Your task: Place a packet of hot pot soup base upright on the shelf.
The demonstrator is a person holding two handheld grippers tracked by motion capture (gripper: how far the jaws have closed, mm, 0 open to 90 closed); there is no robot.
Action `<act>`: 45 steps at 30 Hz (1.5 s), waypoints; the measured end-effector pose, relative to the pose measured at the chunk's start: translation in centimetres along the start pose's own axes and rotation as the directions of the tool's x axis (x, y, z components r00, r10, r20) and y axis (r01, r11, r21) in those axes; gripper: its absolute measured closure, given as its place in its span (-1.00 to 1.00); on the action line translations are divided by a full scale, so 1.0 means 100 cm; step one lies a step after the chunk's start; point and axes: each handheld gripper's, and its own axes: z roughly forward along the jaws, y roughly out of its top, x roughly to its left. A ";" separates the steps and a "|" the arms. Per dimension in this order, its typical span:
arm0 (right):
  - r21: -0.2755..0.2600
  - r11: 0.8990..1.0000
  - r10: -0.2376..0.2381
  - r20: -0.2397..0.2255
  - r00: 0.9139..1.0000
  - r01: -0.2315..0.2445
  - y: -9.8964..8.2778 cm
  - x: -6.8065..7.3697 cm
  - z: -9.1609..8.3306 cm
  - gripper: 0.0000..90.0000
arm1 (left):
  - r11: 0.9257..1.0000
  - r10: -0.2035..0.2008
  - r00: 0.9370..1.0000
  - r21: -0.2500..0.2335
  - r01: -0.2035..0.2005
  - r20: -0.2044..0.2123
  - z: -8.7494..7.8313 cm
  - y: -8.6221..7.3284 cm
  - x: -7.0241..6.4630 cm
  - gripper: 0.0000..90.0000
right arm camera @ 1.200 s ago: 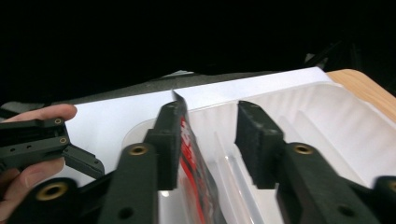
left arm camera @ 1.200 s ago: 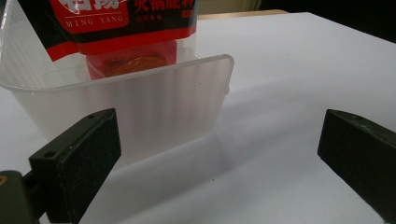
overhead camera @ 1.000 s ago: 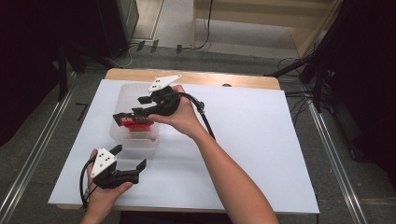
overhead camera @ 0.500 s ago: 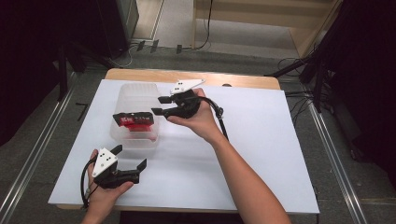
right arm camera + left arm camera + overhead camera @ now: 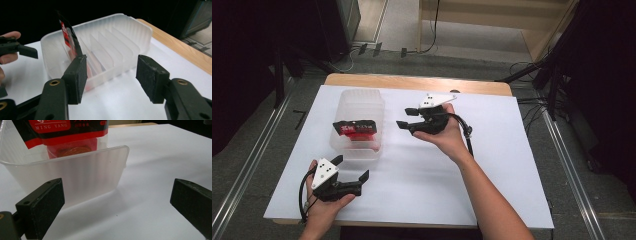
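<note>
A clear plastic bin (image 5: 362, 107) with inner dividers stands on the white table sheet at left centre. A red and black snack packet (image 5: 356, 130) stands upright in one of its front slots. My right gripper (image 5: 406, 118) hovers just right of the bin and points at it. Its jaws have just been opening and nothing is between them. The right gripper view shows the gripper (image 5: 112, 72) facing the bin (image 5: 120, 32) and the packet (image 5: 68, 35). My left gripper (image 5: 352, 167) rests open near the table's front left, its jaws (image 5: 116, 195) facing the bin's near wall (image 5: 75, 175) and the packet (image 5: 67, 130).
The white sheet (image 5: 492, 165) covers most of the wooden table (image 5: 412, 82), whose bare edge shows at the back. Cables lie on the floor beyond it. Metal rails run along both sides of the table.
My right gripper has drawn away from the bin to the right with its jaws wider. The packet stays standing in the bin. The left gripper has not moved.
</note>
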 end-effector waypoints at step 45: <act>-0.048 0.982 0.187 0.168 0.968 -0.182 -0.118 -0.012 -0.133 -0.37 | 0.999 0.012 1.000 0.033 -0.012 -0.005 0.007 -0.004 -0.004 -1.00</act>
